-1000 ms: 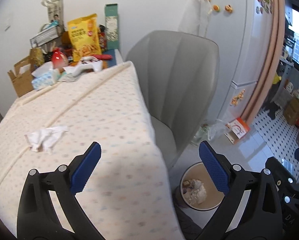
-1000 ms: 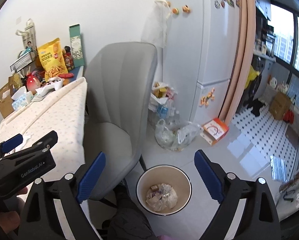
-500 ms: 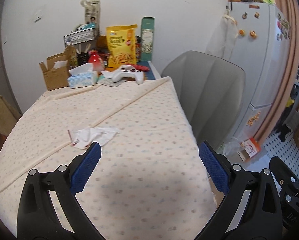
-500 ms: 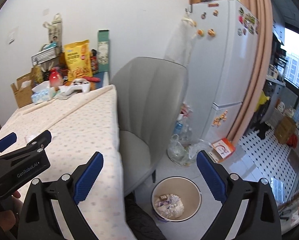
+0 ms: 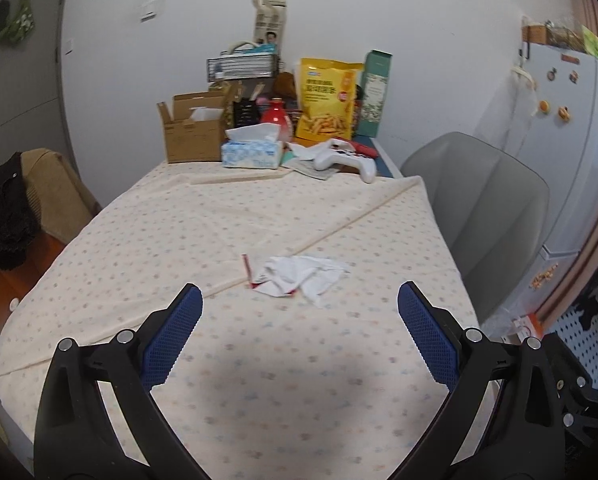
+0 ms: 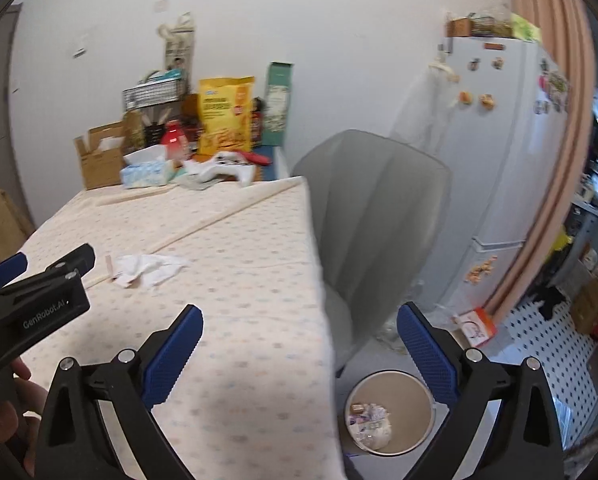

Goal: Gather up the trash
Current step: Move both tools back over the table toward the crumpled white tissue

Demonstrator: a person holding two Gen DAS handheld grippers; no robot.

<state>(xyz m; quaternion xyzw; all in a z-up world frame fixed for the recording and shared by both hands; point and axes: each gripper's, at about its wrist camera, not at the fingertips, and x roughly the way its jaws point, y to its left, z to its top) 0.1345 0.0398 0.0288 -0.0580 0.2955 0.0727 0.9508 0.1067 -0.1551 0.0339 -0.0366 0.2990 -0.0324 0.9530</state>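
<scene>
A crumpled white tissue with a red-edged wrapper (image 5: 295, 274) lies on the dotted tablecloth (image 5: 259, 380), near the middle of the table. My left gripper (image 5: 299, 320) is open and empty, hovering just short of it. The same trash shows in the right wrist view (image 6: 147, 270). My right gripper (image 6: 299, 340) is open and empty over the table's right edge. A round bin (image 6: 391, 412) with trash inside stands on the floor below, beside the table. The left gripper's body (image 6: 35, 300) shows at the left of the right wrist view.
A grey chair (image 5: 483, 216) stands at the table's right side. At the far end are a cardboard box (image 5: 195, 132), tissue box (image 5: 253, 152), white game controller (image 5: 347, 160), yellow snack bag (image 5: 329, 98). A white fridge (image 6: 511, 140) stands behind the chair.
Both grippers swung left and up from the bin and floor toward the table. The tissue now lies centred ahead of the left gripper. Both stayed open.
</scene>
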